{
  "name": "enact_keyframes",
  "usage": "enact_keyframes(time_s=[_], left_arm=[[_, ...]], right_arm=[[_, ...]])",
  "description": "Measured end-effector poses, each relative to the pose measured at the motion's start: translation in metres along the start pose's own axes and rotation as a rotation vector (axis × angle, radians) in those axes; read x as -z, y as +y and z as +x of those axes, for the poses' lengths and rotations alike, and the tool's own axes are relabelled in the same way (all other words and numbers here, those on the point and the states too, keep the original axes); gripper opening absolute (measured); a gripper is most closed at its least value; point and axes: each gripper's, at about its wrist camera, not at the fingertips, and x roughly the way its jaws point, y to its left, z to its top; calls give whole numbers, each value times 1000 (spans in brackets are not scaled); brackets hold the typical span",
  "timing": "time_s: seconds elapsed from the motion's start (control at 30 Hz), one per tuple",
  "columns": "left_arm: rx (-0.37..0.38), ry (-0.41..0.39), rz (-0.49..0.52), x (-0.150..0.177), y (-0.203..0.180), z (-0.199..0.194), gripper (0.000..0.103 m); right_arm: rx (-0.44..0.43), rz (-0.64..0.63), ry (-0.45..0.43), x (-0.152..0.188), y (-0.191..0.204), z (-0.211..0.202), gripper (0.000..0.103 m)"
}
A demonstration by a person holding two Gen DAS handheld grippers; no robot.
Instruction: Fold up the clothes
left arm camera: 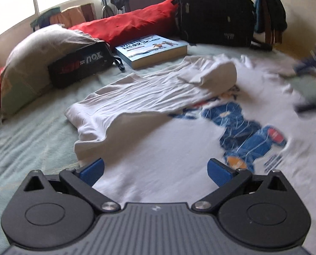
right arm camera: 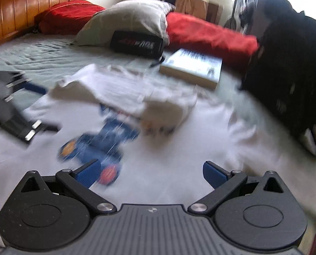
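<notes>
Hovering low over the bed, both claws are spread wide and holding nothing. The white T-shirt [left arm camera: 158,148] lies flat on the pale green bedsheet [left arm camera: 30,140], print side up, with its blue cartoon graphic [left arm camera: 247,131] showing, and one side panel [left arm camera: 140,93] is already folded over onto the body.

The left gripper [left arm camera: 155,171] sits right over bare white fabric, with the folded panel's long crease running away ahead of it and to its left. The right gripper [right arm camera: 150,173] hangs over the shirt too, graphic just ahead-left of its fingers (this view is badly smeared, so edges are hard to place). The unfolded side looks to spread to the right in that view, towards the black backpack [right arm camera: 289,74].

My read: the next fold belongs to that far side, and the right claw is nearer to it. The book [left arm camera: 151,50] and black pouch [left arm camera: 81,65] sit close beyond the shirt, well apart from either claw.
</notes>
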Motion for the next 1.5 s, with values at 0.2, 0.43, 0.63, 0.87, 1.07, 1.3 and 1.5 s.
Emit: enact_keyframes(time_s=[0.2, 0.43, 0.63, 0.87, 1.07, 1.3, 1.5], left_arm=[[7, -29, -7, 5, 2, 2, 102], [39, -52, -18, 8, 5, 1, 102], [45, -45, -26, 9, 5, 4, 102], [45, -39, -22, 10, 4, 5, 102], [48, -34, -23, 10, 3, 7, 102], [59, -32, -33, 11, 5, 7, 102], [69, -30, -41, 13, 6, 9, 102]], right_arm=[[98, -70, 6, -30, -8, 58, 66], [165, -231, 0, -44, 12, 105, 62], [173, -147, 0, -51, -4, 110, 43], [-10, 391, 30, -21, -83, 97, 43], [-7, 502, 9, -8, -102, 96, 46], [-14, 583, 6, -5, -112, 101, 46], [-44, 722, -14, 6, -127, 96, 46]])
